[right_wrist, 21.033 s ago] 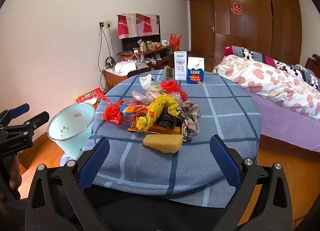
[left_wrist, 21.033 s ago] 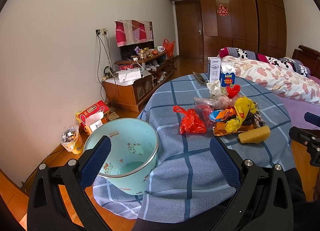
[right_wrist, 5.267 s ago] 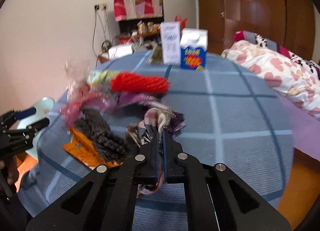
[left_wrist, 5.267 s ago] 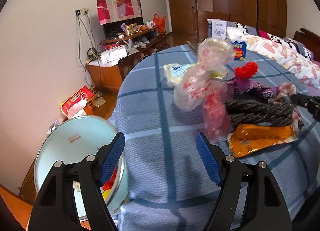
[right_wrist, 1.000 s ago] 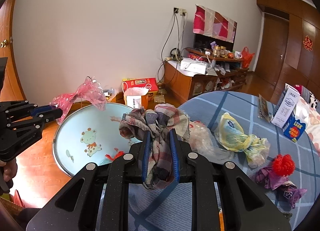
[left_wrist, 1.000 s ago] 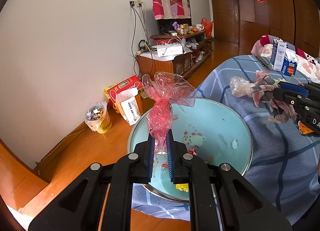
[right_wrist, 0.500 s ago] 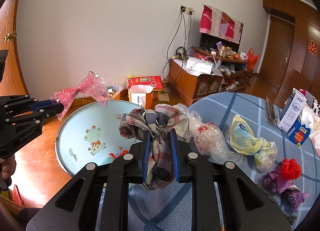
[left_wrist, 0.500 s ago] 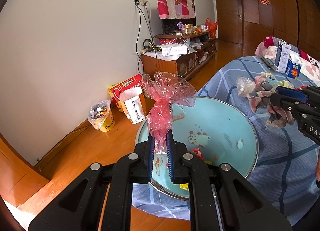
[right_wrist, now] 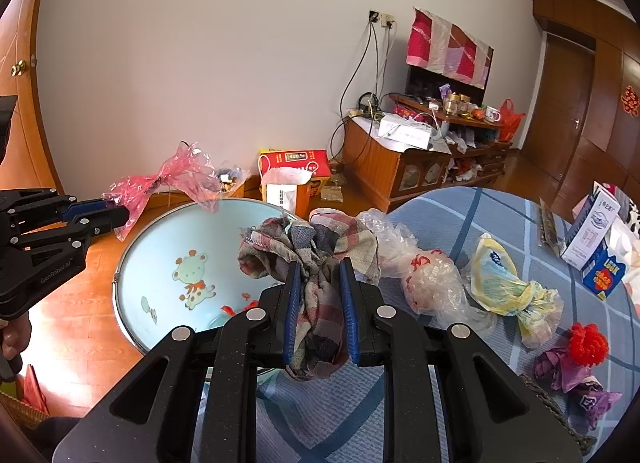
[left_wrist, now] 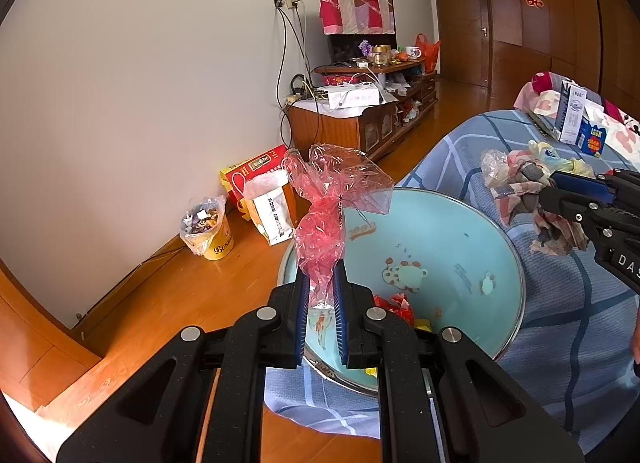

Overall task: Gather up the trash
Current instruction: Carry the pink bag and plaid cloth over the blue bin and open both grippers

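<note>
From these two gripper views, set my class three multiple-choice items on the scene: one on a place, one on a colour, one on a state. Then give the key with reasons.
1. Where is the blue carton?
A. on the table
B. in the bin
C. on the floor

2. What colour is the bin's inside?
A. red
B. light blue
C. black

3. What is the right gripper doing?
A. hanging open
B. shut on a plaid rag
C. shut on a carton

Key:
1 A, the blue carton stands on the table at its far side.
2 B, the bin has a light blue wall with cartoon animals.
3 B, the right gripper clamps the plaid rag, while the left gripper pinches the pink cellophane.
</note>
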{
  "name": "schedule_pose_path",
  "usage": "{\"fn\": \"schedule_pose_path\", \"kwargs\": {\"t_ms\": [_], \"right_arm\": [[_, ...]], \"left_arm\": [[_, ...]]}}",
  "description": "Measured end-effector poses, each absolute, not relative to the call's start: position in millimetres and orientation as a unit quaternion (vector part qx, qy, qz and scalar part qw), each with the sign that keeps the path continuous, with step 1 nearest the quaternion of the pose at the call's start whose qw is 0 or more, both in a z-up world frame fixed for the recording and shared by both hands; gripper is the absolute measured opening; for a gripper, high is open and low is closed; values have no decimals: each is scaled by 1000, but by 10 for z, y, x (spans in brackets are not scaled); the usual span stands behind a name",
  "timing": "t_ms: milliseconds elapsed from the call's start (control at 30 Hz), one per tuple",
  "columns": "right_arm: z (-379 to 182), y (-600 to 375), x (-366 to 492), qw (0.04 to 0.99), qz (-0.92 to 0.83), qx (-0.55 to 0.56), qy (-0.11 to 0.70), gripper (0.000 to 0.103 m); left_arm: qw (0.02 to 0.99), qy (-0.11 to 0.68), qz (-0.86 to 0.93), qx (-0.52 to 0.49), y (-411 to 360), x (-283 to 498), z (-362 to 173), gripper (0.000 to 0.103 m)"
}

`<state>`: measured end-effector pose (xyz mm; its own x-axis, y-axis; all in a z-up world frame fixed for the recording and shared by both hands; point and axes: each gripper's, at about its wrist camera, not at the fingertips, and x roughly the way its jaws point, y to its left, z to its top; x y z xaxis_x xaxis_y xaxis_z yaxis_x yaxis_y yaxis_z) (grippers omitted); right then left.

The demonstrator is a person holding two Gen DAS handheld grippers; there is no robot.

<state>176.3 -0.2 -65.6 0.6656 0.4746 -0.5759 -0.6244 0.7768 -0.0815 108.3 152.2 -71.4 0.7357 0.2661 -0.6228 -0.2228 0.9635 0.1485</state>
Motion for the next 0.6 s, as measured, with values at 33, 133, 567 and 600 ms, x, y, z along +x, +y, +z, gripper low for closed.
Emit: {"fn": "schedule_pose_path", "kwargs": {"t_ms": [33,133,567,600], "right_arm": [[-657,4,1763,902,305,-138,273,20],[-661,16,1756,902,306,-139,272,21],[-664,26,1749,901,306,-140,273,21],[-664,28,1747,901,306,-140,273,21]], "left_arm": [[931,339,131,32,1522,1083,-714,11],[931,339,132,32,1522,1082,-715,12],[931,339,131,32,1524,1081,-714,12],[931,339,132,32,1523,1081,-715,12]]}}
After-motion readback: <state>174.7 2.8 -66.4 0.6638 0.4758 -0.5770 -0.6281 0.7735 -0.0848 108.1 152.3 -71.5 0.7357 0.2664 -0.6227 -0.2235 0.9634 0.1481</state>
